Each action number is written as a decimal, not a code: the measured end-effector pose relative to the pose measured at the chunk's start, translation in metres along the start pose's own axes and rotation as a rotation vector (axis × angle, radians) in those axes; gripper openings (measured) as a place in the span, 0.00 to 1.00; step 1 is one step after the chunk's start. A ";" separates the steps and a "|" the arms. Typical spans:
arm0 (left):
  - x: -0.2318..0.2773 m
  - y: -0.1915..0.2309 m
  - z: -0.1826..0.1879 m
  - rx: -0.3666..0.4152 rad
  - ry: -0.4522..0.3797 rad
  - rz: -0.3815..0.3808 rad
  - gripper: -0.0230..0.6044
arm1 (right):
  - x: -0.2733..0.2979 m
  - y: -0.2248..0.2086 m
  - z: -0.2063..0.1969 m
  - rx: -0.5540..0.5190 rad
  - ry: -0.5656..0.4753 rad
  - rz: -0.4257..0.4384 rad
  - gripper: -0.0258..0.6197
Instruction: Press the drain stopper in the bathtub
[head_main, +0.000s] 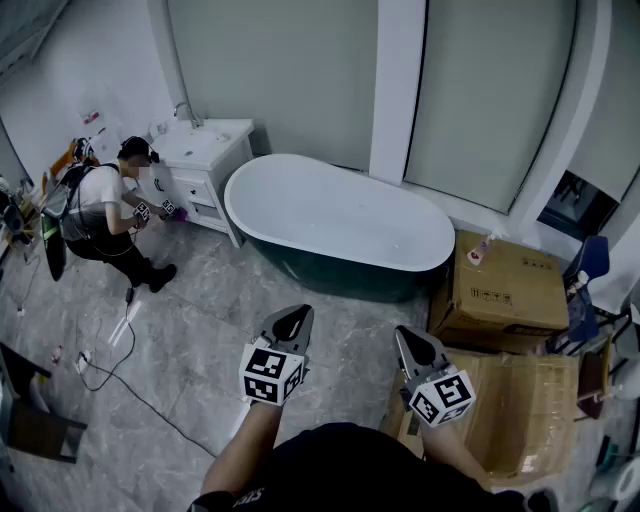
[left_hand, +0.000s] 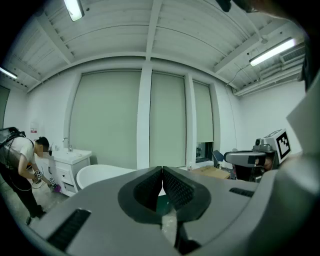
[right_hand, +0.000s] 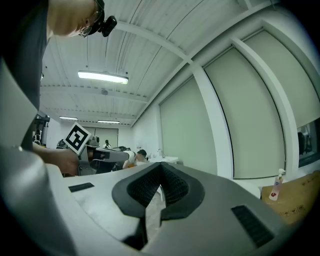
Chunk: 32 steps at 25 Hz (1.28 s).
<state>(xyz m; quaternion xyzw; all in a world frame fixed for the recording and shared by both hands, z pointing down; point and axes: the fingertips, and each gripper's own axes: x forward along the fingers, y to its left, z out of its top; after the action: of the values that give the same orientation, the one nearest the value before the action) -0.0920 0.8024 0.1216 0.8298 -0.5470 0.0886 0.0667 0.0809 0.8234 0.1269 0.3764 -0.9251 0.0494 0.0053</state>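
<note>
A freestanding bathtub (head_main: 340, 222), white inside and dark green outside, stands on the grey floor ahead of me; its drain stopper is too small to make out. My left gripper (head_main: 296, 318) and right gripper (head_main: 408, 340) are held up well short of the tub, over the floor, both shut with nothing between the jaws. In the left gripper view the tub (left_hand: 102, 173) shows low at left beyond the shut left gripper (left_hand: 161, 175). In the right gripper view the right gripper (right_hand: 160, 171) points up toward the wall and windows.
A person (head_main: 105, 212) crouches at a white vanity (head_main: 200, 165) at far left. Cardboard boxes (head_main: 510, 290) with a spray bottle (head_main: 480, 250) stand right of the tub. Cables (head_main: 110, 355) lie on the floor at left. Tall frosted windows (head_main: 300, 70) back the tub.
</note>
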 end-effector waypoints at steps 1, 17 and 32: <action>0.000 -0.001 0.001 0.001 0.000 0.000 0.06 | -0.001 -0.001 0.001 -0.001 0.001 -0.002 0.06; 0.019 -0.069 0.006 0.018 -0.006 -0.063 0.06 | -0.060 -0.033 -0.002 0.077 -0.017 -0.056 0.06; 0.060 -0.124 -0.003 0.024 0.008 -0.140 0.06 | -0.089 -0.070 -0.024 0.153 0.006 -0.083 0.06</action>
<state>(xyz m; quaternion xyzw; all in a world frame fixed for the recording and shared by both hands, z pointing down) 0.0450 0.7983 0.1354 0.8664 -0.4861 0.0936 0.0653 0.1927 0.8372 0.1530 0.4136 -0.9022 0.1208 -0.0186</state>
